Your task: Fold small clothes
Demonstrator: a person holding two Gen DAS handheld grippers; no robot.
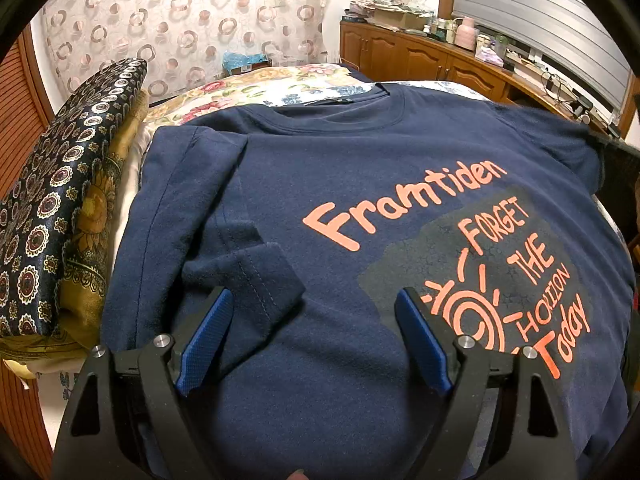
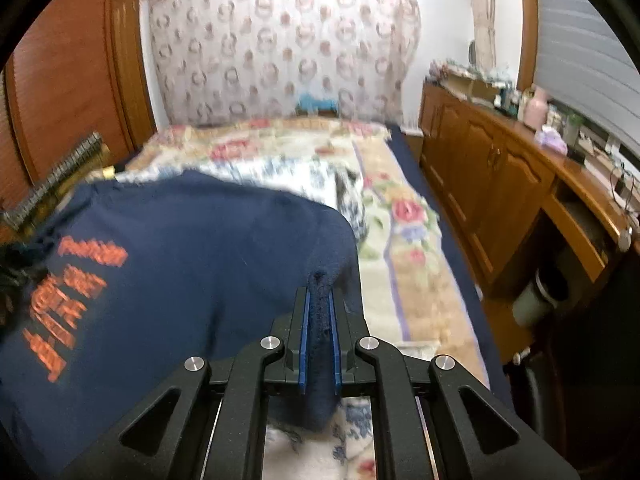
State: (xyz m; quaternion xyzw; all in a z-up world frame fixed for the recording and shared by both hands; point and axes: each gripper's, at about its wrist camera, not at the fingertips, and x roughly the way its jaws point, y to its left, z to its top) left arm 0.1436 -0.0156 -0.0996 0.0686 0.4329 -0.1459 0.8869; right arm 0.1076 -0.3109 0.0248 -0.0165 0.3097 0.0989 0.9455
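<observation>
A navy T-shirt (image 1: 360, 184) with orange print lies face up on the bed. Its left sleeve (image 1: 256, 276) is folded inward over the body. My left gripper (image 1: 316, 300) is open just above the shirt, with the folded sleeve end between its blue pads, not gripped. In the right wrist view the same shirt (image 2: 192, 248) shows blurred. My right gripper (image 2: 320, 300) is shut on the shirt's right edge fabric, lifted above the bedspread.
A floral bedspread (image 2: 400, 240) covers the bed. Patterned cushions (image 1: 60, 208) lie along the bed's left side. A wooden cabinet (image 2: 500, 184) with clutter on top runs along the right. A curtain (image 1: 180, 20) hangs behind the bed.
</observation>
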